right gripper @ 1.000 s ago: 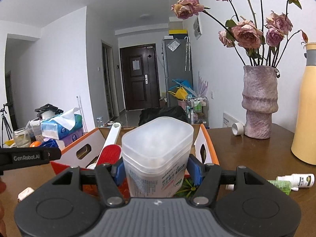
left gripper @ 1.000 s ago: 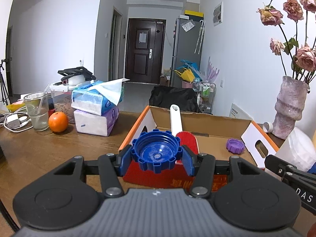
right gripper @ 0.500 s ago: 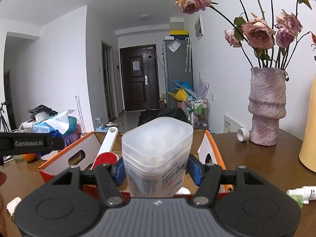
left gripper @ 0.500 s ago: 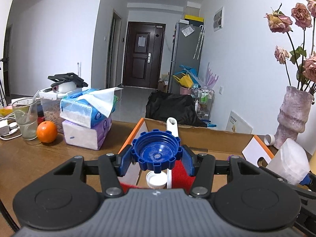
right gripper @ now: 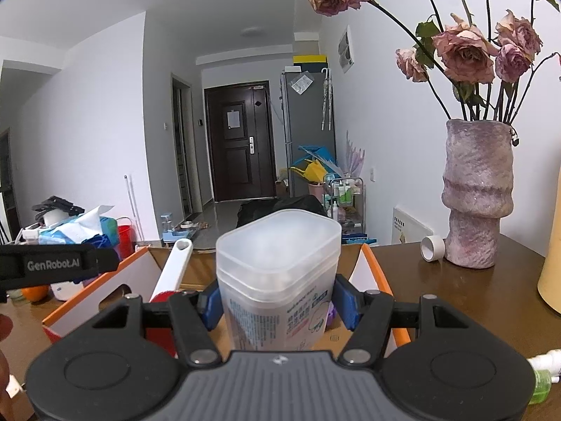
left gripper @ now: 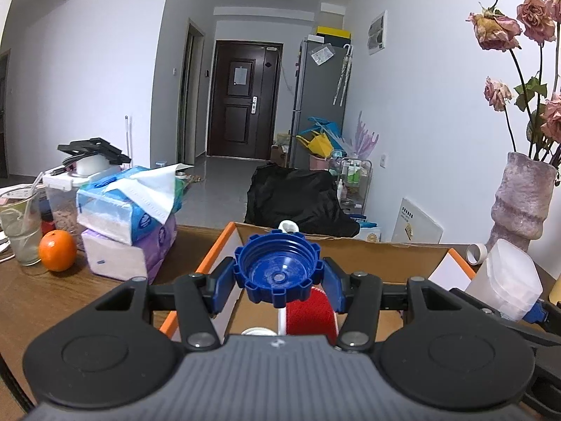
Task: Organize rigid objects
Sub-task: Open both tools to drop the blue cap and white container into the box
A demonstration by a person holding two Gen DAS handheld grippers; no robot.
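Above the open cardboard box [left gripper: 385, 252], the left gripper [left gripper: 277, 275] clamped a blue screw cap [left gripper: 277, 270], while the right gripper [right gripper: 278, 298] clamped a translucent lidded container [right gripper: 278, 263] over the same box. A red-headed brush [left gripper: 308, 310] already lay inside. Judged as the placing step: each load is best lowered into a free patch of the floor, clear of the brush handle, and the jaws opened only once the item rests; releasing high risks a bounce or a tipped container.

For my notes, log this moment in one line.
left gripper: shut on blue cap | right gripper: shut on plastic container | both over cardboard box
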